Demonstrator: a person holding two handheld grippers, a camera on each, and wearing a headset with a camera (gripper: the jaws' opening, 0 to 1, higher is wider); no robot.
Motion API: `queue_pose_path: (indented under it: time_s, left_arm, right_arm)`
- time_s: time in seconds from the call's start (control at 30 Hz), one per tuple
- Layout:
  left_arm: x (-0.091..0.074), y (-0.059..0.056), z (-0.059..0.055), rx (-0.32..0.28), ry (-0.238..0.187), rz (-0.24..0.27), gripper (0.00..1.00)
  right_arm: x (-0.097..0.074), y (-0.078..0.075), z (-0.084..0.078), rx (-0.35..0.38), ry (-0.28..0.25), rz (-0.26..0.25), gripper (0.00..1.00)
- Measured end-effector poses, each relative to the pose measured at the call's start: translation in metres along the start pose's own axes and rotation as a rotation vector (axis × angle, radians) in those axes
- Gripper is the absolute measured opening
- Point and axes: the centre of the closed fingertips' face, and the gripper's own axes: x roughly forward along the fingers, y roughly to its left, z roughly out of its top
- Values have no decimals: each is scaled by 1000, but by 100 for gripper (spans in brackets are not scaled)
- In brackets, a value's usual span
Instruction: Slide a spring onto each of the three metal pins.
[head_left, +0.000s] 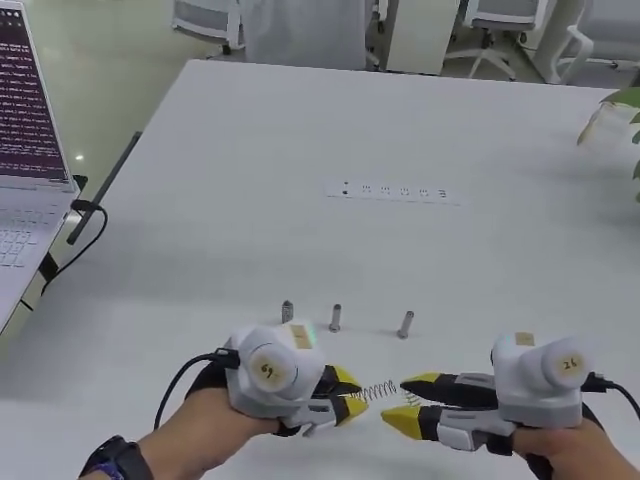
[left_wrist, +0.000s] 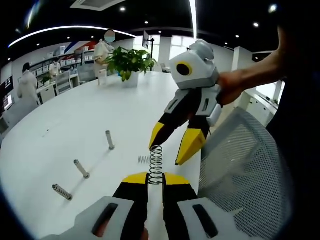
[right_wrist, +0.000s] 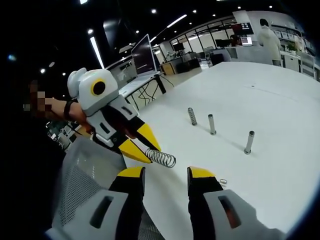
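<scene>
Grips one end of a spring (left_wrist: 156, 162) in the clenched left gripper (left_wrist: 155, 178), free end toward the right gripper (right_wrist: 165, 172), spread and empty. Leaves a second spring (left_wrist: 144, 159) loose on the table (head_left: 300, 150) just beyond. Farther out: sleeved pin (head_left: 287, 311), then middle pin (head_left: 335, 317) and end pin (head_left: 405, 323), both bare. Should turn the coil upright, centre its bore over a bare tip, lower straight.

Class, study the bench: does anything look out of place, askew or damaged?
Only a loose spring lying flat on the table by the right gripper, off the pins. Nothing looks damaged or spilled.
</scene>
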Motion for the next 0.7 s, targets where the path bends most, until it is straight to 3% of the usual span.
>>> queue_pose_path:
  time_s: [0.23, 0.7]
  left_arm:
    - [2, -10, 0, 15, 3, -23, 2]
    - [2, -12, 5, 48, 5, -45, 2]
  right_arm:
    - [0, 6, -3, 12, 1, 31, 28]
    - [-1, 11, 2, 37, -27, 64, 16]
